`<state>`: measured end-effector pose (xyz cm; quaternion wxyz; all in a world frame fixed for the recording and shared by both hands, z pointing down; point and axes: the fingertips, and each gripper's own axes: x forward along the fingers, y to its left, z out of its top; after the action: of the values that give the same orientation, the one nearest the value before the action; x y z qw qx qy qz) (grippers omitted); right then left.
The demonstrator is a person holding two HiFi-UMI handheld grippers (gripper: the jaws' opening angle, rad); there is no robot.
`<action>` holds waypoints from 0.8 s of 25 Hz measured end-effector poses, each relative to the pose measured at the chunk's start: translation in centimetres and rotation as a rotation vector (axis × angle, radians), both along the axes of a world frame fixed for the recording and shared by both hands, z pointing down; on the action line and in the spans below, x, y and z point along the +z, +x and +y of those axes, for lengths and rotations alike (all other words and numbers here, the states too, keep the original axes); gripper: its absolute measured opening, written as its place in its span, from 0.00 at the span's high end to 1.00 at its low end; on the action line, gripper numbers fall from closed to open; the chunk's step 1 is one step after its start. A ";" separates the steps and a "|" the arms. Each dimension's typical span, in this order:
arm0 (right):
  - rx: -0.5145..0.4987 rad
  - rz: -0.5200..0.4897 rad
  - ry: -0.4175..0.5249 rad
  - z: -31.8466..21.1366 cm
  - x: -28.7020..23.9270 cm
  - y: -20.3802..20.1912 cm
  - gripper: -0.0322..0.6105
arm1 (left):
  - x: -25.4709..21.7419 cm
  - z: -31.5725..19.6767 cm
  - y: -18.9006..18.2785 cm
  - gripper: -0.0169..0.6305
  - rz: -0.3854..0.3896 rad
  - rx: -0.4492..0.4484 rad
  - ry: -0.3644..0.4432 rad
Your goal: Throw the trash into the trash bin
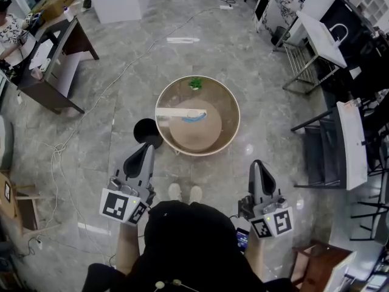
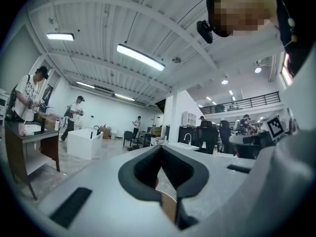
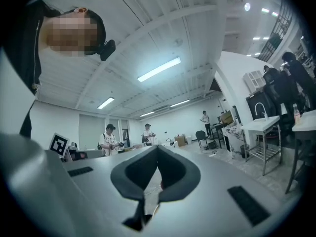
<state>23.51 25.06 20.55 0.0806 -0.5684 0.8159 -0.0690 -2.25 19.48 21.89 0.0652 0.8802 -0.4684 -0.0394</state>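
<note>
fingers: left gripper (image 1: 147, 148), right gripper (image 1: 258, 164) both closed, empty | trash: long white strip (image 1: 175, 111), blue scrap (image 1: 192, 118) on round rimmed wooden surface (image 1: 233, 105) ahead | black round trash bin (image 1: 147, 132) beside it | step: pre-pickup | next: likely open, reach strip

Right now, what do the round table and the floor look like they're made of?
The round table looks like wood or wood-look board: matte brown top, pale rim. The floor looks like polished grey stone or tile: cloudy veins and shiny spots.
</note>
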 end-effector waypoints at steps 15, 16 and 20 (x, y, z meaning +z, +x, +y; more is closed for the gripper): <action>-0.049 0.080 -0.117 -1.2 5.1 -5.5 0.75 | 3.4 -0.7 -3.4 0.80 0.052 0.083 -0.058; -0.047 0.094 -0.137 -1.4 5.9 -5.7 0.74 | 3.8 -0.8 -3.4 0.80 0.043 0.089 -0.064; -0.067 0.120 -0.243 -2.7 9.9 -6.0 0.73 | 5.6 -1.1 -2.7 0.80 -0.013 0.117 -0.087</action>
<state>17.51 22.35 30.45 -0.0400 -0.5496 0.8233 -0.1358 -4.92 18.35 27.47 0.1026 0.9027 -0.4178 -0.0094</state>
